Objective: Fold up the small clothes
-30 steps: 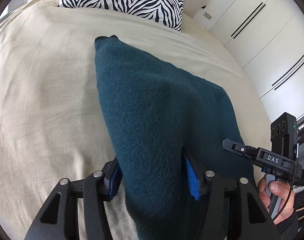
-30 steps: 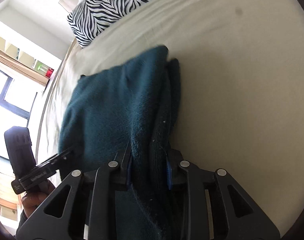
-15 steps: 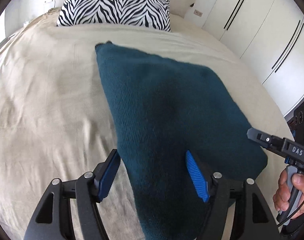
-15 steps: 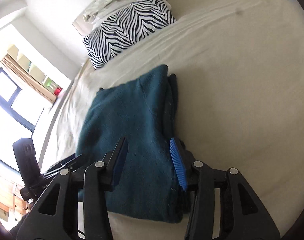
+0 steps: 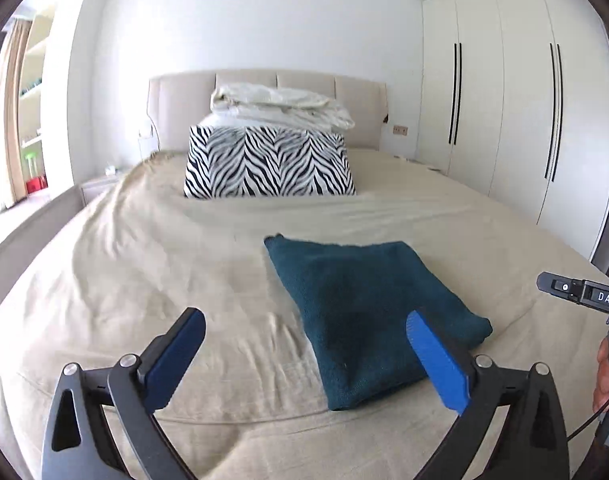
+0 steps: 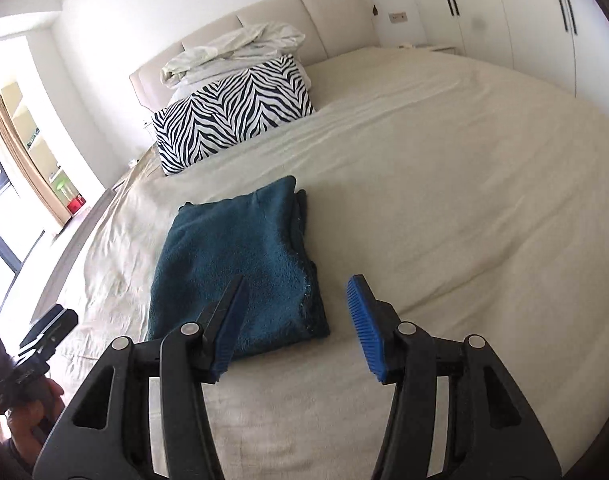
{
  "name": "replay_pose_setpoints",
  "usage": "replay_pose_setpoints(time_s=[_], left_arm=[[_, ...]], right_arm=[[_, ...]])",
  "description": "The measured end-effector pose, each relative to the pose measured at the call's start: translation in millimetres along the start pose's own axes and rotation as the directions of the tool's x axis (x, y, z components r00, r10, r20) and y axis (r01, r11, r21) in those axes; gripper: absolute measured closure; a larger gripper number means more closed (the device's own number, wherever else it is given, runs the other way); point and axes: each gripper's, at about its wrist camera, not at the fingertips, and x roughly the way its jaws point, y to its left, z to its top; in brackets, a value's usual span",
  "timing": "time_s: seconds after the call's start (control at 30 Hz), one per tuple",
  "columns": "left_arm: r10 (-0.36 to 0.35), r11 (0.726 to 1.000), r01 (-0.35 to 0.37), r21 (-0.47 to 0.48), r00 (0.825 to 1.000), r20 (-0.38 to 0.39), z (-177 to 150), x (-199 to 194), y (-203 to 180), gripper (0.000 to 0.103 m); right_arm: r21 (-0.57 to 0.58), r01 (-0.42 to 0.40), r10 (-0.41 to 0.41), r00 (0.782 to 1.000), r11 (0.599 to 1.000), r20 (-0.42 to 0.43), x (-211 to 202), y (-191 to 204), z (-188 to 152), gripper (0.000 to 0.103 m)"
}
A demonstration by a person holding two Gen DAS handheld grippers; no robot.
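A dark teal knitted garment (image 5: 368, 308) lies folded flat on the beige bed sheet (image 5: 144, 288). It also shows in the right wrist view (image 6: 236, 264). My left gripper (image 5: 304, 344) is open and empty, raised above the bed just short of the garment's near edge. My right gripper (image 6: 296, 304) is open and empty, held above the garment's near right corner. Neither gripper touches the cloth. The right gripper's body (image 5: 580, 296) shows at the right edge of the left wrist view.
A zebra-striped pillow (image 5: 268, 164) stands at the head of the bed with a white crumpled duvet (image 5: 280, 108) on top. White wardrobes (image 5: 516, 120) line the right side. A window and shelves (image 6: 20, 184) are on the left.
Both grippers opened and let go of the teal garment. Both pulled back and rose away from it. The garment now lies folded on the bed.
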Motion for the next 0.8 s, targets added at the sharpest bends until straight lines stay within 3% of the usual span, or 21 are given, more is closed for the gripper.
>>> replay_pose_setpoints(time_s=[0.03,0.1,0.17,0.23,0.3,0.4,0.47,0.63,0.8], left_arm=[[0.031,0.999,-0.032,0.02,0.999,0.028,2.2,-13.5,-3.9,0.0],[0.086,0.995,-0.088,0.036,0.995,0.055,4.7,-42.2,-7.6,0.0],[0.071,0.997,-0.073,0.034,0.994,0.077,11.4,-66.3,-7.5,0.0],[0.035,0.999,-0.035,0.007,0.997,0.072,14.9,-86.8,-5.4,0.0],[0.047,0.999,-0.047,-0.013,0.998,0.038,18.9,-97.0,-4.0,0.0],[0.101,0.995,-0.101,-0.013,0.995,-0.017,16.2,-99.6,-3.6,0.0],[0.145,0.989,-0.147,-0.021,0.986,-0.078,9.0,-95.7,-4.1,0.0],[0.135,0.982,-0.159,-0.102,0.969,-0.208,-16.7,-88.2,-2.5,0.0],[0.11,0.98,-0.142,-0.138,0.97,-0.219,-23.8,-90.1,-6.0,0.0]], right_arm=[[-0.029,0.016,-0.015,0.999,0.999,0.043,-19.9,9.4,-5.3,0.041],[-0.069,0.052,-0.042,0.989,0.996,0.143,-63.8,22.8,-12.4,0.017],[-0.078,0.09,-0.068,0.965,0.993,0.254,-103.7,34.6,-21.6,0.004],[-0.079,0.115,-0.081,0.935,0.99,0.345,-140.1,45.6,-28.7,0.003],[-0.099,0.119,-0.074,0.924,0.988,0.375,-169.2,59.6,-30.0,0.001],[-0.125,0.096,-0.043,0.926,0.987,0.375,-197.8,76.5,-26.9,0.001],[-0.142,0.087,-0.034,0.941,0.986,0.337,-211.7,88.2,-24.5,0.001],[-0.175,0.129,-0.084,0.966,0.976,0.243,-219.9,109.9,-29.9,0.001],[-0.186,0.115,-0.078,0.978,0.976,0.192,-211.9,107.2,-46.7,0.001]])
